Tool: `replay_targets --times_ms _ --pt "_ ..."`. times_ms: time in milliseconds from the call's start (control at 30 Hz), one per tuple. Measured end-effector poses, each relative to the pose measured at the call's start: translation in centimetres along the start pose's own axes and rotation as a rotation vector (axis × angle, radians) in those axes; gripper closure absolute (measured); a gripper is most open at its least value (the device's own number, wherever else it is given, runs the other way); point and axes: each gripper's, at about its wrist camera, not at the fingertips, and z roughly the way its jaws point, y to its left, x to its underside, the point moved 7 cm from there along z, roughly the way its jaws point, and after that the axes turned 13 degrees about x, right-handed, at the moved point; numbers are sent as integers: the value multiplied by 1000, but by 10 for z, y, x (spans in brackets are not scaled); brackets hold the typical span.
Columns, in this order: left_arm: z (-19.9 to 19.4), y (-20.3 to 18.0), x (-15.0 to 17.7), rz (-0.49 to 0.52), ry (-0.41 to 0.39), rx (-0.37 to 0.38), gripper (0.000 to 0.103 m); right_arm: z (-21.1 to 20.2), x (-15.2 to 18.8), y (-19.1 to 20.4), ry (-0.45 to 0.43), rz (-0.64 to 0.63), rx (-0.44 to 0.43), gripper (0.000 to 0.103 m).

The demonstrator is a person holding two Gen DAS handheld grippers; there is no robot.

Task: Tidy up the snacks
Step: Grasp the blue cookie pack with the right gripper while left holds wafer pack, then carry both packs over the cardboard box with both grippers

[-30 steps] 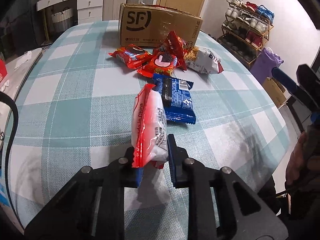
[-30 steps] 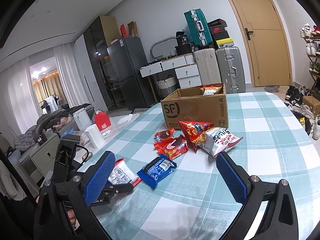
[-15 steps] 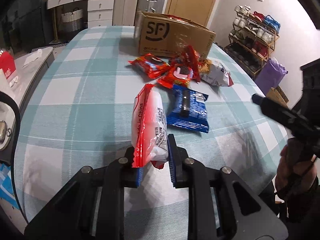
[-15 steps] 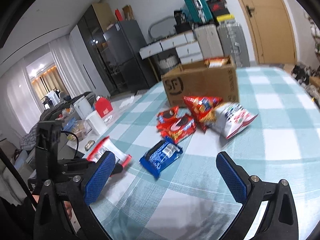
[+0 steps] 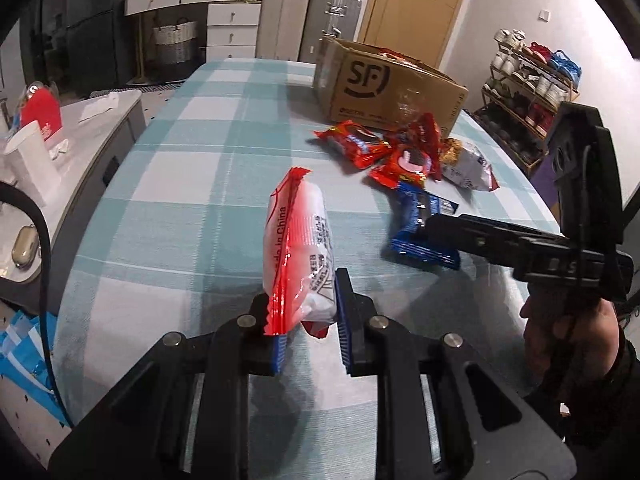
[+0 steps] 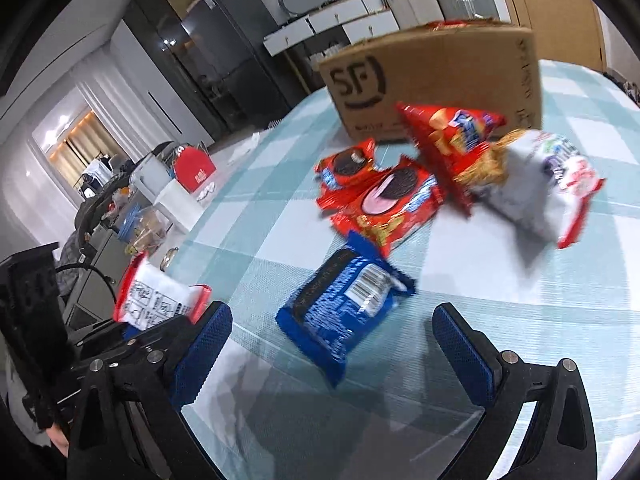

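Note:
My left gripper (image 5: 308,320) is shut on a white and red snack packet (image 5: 298,248) and holds it above the checked table; the packet also shows in the right wrist view (image 6: 154,300). My right gripper (image 6: 332,344) is open and empty, low over a blue cookie packet (image 6: 344,308), which lies between its fingers' line. In the left wrist view the right gripper's arm covers part of the blue cookie packet (image 5: 416,224). Two red cookie packets (image 6: 376,196), a red chip bag (image 6: 452,136) and a white bag (image 6: 540,184) lie in front of the SF cardboard box (image 6: 436,76).
The table (image 5: 192,184) has a teal and white checked cloth. A side counter (image 5: 80,128) with a red carton and a white cup stands to the left. A shoe rack (image 5: 528,92) stands at the right. Suitcases and drawers stand at the back.
My right gripper has dropped and moved in toward the blue cookie packet. My left gripper still holds the white and red packet and has shifted left and back.

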Motion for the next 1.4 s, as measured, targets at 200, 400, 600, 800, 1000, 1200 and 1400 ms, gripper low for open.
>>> replay_targets --times_ms 200,400,600,800,1000,1200,1400 --pt "-2 7 4 7 2 -35 85 23 -8 17 5 -60 118 6" --pt "-1 8 7 11 -1 -43 85 37 -14 33 -9 -169 199 44" --pt "-1 7 8 8 0 -35 85 31 -8 28 -11 -163 140 60" --pt "-2 5 6 8 0 -40 85 17 -6 23 -49 -153 109 60" --pt "-2 -2 0 25 0 -45 85 -2 -7 17 -61 -132 32 60" --pt "-5 -19 -20 65 -13 -32 85 -24 -13 12 -109 -132 21 60" --pt "-11 -50 -59 129 -53 22 85 -69 -38 -2 -194 -114 -1 60"
